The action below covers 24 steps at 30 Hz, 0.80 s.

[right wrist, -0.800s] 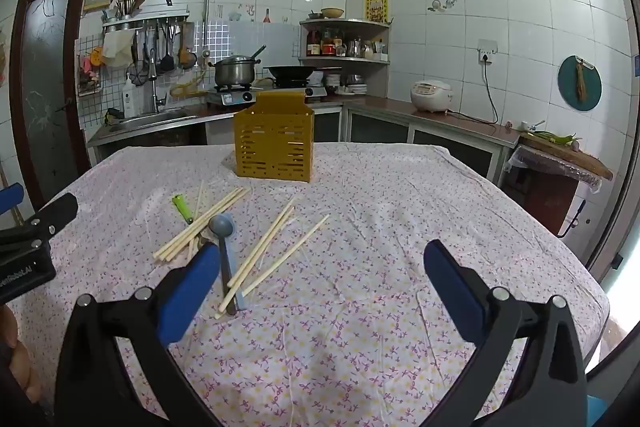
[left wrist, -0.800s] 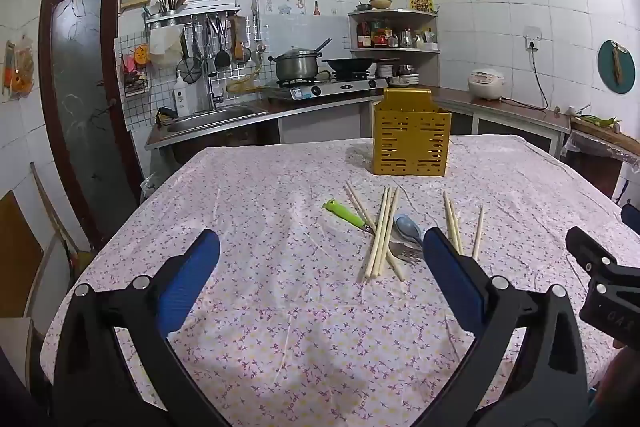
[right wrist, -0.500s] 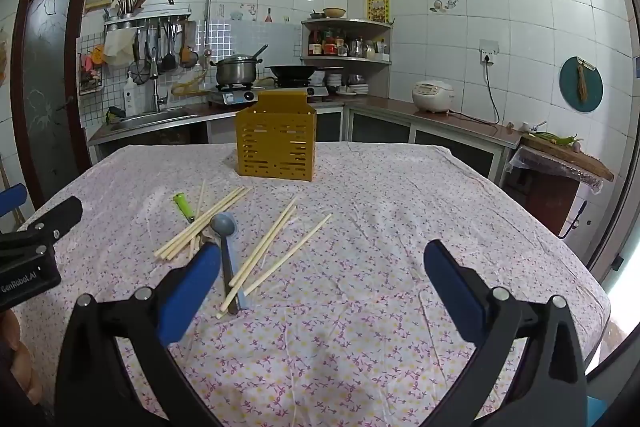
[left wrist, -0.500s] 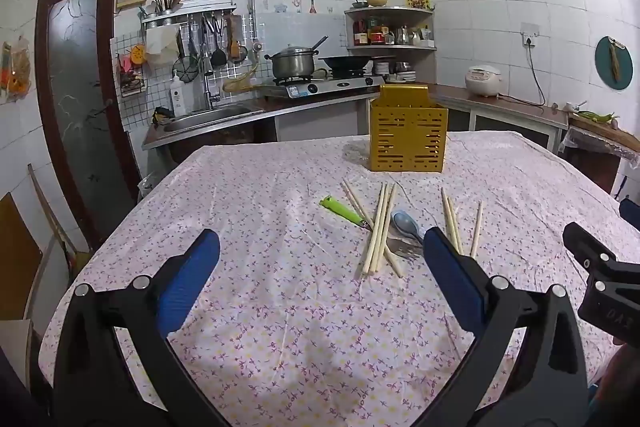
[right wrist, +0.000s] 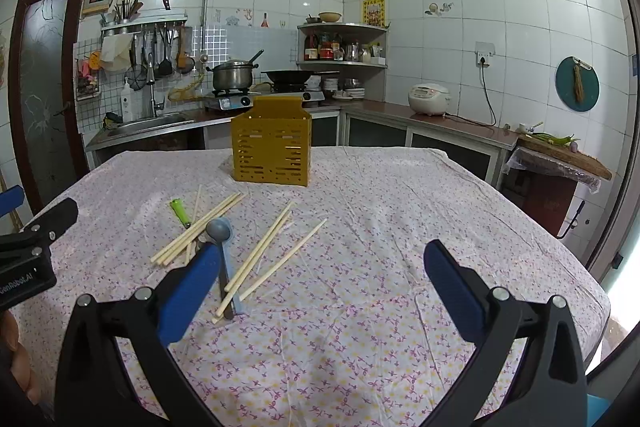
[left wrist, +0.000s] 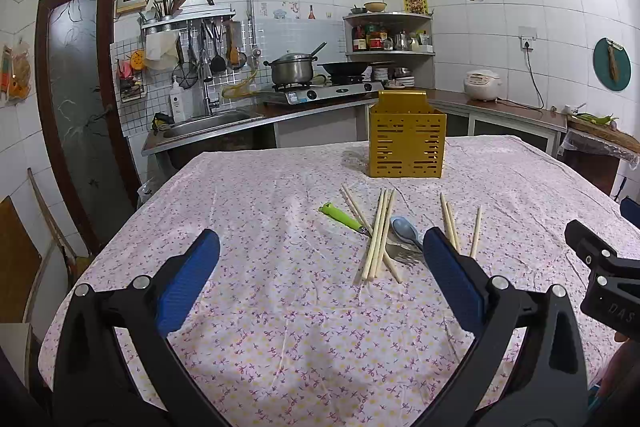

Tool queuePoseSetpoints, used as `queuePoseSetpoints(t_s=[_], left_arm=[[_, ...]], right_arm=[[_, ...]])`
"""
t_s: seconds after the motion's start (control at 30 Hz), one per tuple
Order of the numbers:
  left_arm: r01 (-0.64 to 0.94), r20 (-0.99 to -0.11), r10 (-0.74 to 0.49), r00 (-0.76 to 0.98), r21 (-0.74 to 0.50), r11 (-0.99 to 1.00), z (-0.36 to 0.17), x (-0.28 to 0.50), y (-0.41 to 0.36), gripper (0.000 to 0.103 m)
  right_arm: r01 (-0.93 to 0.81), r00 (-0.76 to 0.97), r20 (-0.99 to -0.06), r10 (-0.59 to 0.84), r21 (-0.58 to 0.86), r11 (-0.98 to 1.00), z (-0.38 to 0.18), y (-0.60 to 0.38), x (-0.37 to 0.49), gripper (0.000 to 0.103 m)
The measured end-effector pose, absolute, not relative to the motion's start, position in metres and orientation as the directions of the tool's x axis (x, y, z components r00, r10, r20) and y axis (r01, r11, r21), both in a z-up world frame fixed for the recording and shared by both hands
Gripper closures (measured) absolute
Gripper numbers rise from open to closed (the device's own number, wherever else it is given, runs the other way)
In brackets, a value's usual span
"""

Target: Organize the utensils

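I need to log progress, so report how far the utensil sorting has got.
Done: nothing visible; no utensil shows above the rim of the yellow holder. In hand: nothing; the left gripper and right gripper are both open and empty above the tablecloth. Left: everything; the chopsticks, blue spoon, fork and green-handled tool lie loose on the cloth.

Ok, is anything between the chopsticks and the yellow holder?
Nothing visible. Only bare tablecloth lies between the scattered chopsticks and the yellow holder. A spoon and a green-handled utensil lie among the chopsticks, not beyond them.
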<state>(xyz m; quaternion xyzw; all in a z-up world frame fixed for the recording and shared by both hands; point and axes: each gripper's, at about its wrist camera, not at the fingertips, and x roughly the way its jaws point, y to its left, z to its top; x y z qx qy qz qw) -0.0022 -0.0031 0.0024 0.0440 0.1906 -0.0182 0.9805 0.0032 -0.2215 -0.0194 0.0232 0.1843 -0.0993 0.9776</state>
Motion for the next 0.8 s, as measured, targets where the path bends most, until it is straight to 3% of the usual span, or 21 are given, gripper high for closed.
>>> queuePoseSetpoints(t_s=[0.8], left_arm=[[0.056,-0.388,-0.021,0.922,0.08,0.995,-0.0034,0.0043,-0.0036,0.005]], right_arm=[[0.211,0.91,-0.366,-0.194,0.006,0.977,-0.026,-0.2229,0.007,0.004]])
